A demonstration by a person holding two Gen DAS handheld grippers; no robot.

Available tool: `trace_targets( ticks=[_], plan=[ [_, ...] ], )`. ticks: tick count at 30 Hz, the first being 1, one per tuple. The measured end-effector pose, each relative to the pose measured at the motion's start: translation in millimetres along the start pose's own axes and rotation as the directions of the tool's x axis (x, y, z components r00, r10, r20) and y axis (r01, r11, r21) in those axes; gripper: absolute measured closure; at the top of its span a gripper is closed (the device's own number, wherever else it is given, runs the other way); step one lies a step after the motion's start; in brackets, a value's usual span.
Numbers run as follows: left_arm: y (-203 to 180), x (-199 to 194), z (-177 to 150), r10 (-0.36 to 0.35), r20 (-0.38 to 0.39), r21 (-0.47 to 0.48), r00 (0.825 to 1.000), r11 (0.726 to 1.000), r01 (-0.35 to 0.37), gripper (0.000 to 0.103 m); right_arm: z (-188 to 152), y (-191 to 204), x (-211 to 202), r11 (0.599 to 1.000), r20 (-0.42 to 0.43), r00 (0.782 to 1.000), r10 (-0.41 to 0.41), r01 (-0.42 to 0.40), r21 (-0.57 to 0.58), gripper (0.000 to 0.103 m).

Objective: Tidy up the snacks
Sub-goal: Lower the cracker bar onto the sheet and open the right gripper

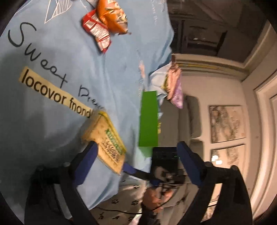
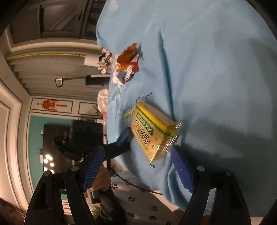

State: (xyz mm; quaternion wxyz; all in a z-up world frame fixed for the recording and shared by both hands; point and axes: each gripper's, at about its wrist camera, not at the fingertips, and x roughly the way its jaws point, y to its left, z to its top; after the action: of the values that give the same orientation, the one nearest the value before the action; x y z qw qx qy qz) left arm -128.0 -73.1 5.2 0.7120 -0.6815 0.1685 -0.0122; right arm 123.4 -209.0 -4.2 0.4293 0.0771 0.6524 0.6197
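A yellow pack of soda crackers (image 1: 105,140) lies on the light blue cloth (image 1: 60,121); it also shows in the right wrist view (image 2: 152,133). My left gripper (image 1: 136,152) is open, its left finger beside the pack. My right gripper (image 2: 138,155) is open, the pack just ahead between its fingers, untouched. An orange snack bag (image 1: 111,15) lies on a red wrapper (image 1: 97,29) at the far end. A green box (image 1: 148,119) and a pink-purple bag (image 1: 174,86) sit at the cloth's edge.
The orange and red packs (image 2: 128,60) and crumpled white wrappers (image 2: 103,60) lie near the cloth's far edge in the right wrist view. The other gripper's camera body (image 2: 83,136) is at the left. A paw-print fabric (image 2: 138,199) hangs below the table edge.
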Motion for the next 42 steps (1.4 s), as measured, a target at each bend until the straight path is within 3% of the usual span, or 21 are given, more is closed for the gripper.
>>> trace_targets(
  ticks=[7,9,10,12,15,18,20,23,26,29,31,33,35,36,39,42],
  plan=[
    [-13,12,-1,0.126,-0.051,0.063,0.991,0.99,-0.123,0.015,2,1,7,0.996,0.015,0.997,-0.08,0.079,0.05,0.023],
    [-11,15,-1,0.247,-0.056,0.047,0.967,0.969,-0.244,0.032,4,1,8,0.994,0.025,0.996,-0.089,0.087,0.071,0.023],
    [-8,12,-1,0.271,-0.042,0.04,0.962,0.962,-0.269,0.039,5,-1,8,0.992,0.033,0.995,-0.091,0.088,0.089,0.023],
    [-8,10,-2,0.279,-0.014,0.029,0.96,0.96,-0.279,0.037,8,-2,10,0.99,0.04,0.994,-0.097,0.093,0.109,0.023],
    [-8,11,1,0.261,0.012,-0.012,0.965,0.965,-0.261,0.027,9,-1,13,0.988,0.053,0.992,-0.115,0.109,0.111,0.024],
    [-7,13,6,0.262,0.071,-0.058,0.963,0.964,-0.258,0.021,4,-5,9,0.983,0.08,0.986,-0.144,0.134,0.128,0.037],
    [-11,21,9,0.285,0.061,-0.016,0.956,0.958,-0.285,0.014,4,-11,6,0.979,0.094,0.985,-0.147,0.131,0.157,0.053],
    [-21,33,10,0.302,0.062,0.036,0.951,0.952,-0.305,0.0,5,-22,2,0.975,0.102,0.986,-0.128,0.107,0.197,0.063],
    [-22,40,11,0.34,0.089,0.05,0.936,0.937,-0.345,0.001,6,-22,1,0.974,0.097,0.987,-0.127,0.106,0.199,0.063],
    [-20,40,9,0.325,0.086,0.035,0.942,0.944,-0.329,0.003,7,-21,3,0.971,0.095,0.986,-0.134,0.112,0.209,0.063],
    [-17,35,10,0.328,0.096,0.018,0.94,0.943,-0.331,0.01,8,-21,3,0.968,0.099,0.985,-0.141,0.116,0.223,0.063],
    [-14,31,10,0.355,0.118,0.023,0.927,0.933,-0.36,0.028,9,-20,6,0.967,0.102,0.983,-0.153,0.128,0.222,0.063],
    [-9,31,12,0.4,0.142,0.044,0.905,0.911,-0.41,0.068,10,-16,7,0.967,0.107,0.98,-0.17,0.145,0.208,0.063],
    [-4,31,13,0.418,0.15,0.038,0.896,0.903,-0.428,0.076,10,-14,8,0.968,0.111,0.978,-0.179,0.154,0.199,0.063],
    [11,27,20,0.342,0.161,-0.026,0.926,0.939,-0.342,0.079,10,-13,9,0.968,0.116,0.974,-0.194,0.171,0.181,0.063],
    [11,28,23,0.337,0.166,-0.015,0.927,0.94,-0.339,0.081,11,-15,8,0.966,0.126,0.972,-0.199,0.172,0.194,0.067]
  ],
)
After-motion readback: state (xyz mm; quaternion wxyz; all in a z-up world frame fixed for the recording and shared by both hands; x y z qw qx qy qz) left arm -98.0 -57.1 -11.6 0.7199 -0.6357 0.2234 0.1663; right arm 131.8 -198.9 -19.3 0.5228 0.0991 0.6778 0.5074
